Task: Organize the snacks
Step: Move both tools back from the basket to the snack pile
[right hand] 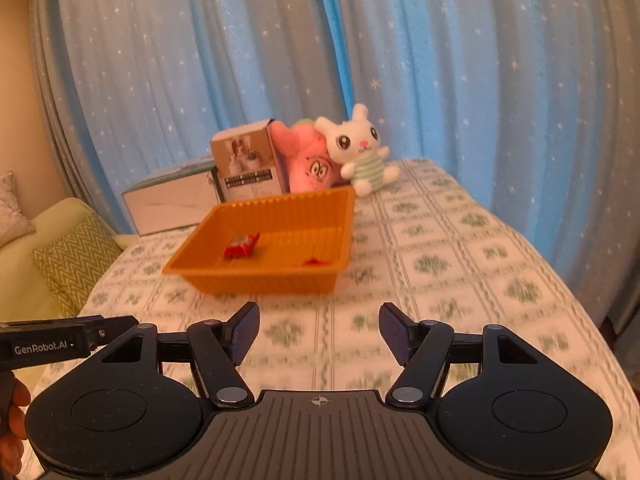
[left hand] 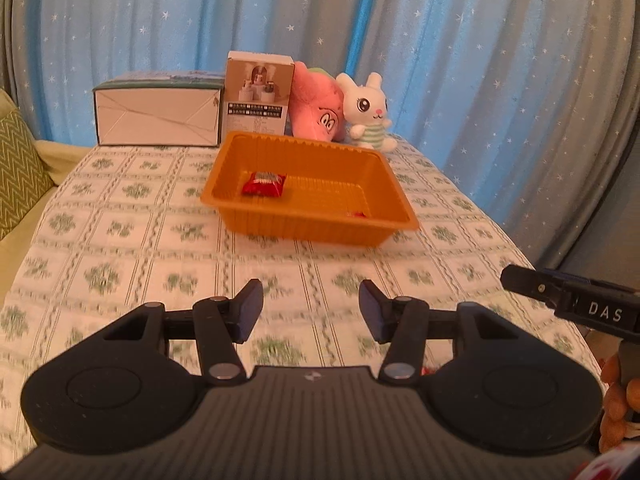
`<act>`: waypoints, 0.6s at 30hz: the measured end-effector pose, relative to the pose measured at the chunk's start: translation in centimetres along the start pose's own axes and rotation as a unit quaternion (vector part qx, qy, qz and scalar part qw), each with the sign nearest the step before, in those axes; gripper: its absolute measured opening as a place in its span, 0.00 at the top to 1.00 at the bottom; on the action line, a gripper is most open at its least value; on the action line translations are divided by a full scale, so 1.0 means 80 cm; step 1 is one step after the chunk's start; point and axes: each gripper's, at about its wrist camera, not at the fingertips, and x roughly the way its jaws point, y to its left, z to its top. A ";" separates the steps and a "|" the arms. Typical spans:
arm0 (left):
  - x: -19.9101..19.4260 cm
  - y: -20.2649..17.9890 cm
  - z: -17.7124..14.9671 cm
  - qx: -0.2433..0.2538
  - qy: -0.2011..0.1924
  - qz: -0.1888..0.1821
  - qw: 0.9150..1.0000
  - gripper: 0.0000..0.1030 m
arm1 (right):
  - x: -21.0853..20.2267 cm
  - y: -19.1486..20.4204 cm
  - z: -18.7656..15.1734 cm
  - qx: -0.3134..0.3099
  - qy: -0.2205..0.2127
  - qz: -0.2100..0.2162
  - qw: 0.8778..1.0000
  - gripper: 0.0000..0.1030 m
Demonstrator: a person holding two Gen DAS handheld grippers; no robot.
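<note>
An orange plastic tray (left hand: 320,227) stands mid-table; it also shows in the right wrist view (right hand: 260,280). Inside it lies a red snack packet (left hand: 264,184) (right hand: 241,246) at the left. A second small red snack (left hand: 356,214) (right hand: 316,262) peeks over the near wall at the right. My left gripper (left hand: 311,310) is open and empty, above the cloth in front of the tray. My right gripper (right hand: 319,332) is open and empty, also in front of the tray. Each gripper's body shows at the edge of the other's view.
Behind the tray stand a white carton (left hand: 158,114), a small upright product box (left hand: 258,98), a pink plush (left hand: 318,106) and a white bunny plush (left hand: 368,112). A green sofa with a zigzag cushion (right hand: 76,256) is at the left. Blue starred curtains hang behind.
</note>
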 end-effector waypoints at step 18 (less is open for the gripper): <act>-0.077 -0.009 -0.101 0.005 0.040 0.029 0.999 0.52 | -0.086 0.021 -0.105 -0.018 0.049 -0.014 0.999 0.36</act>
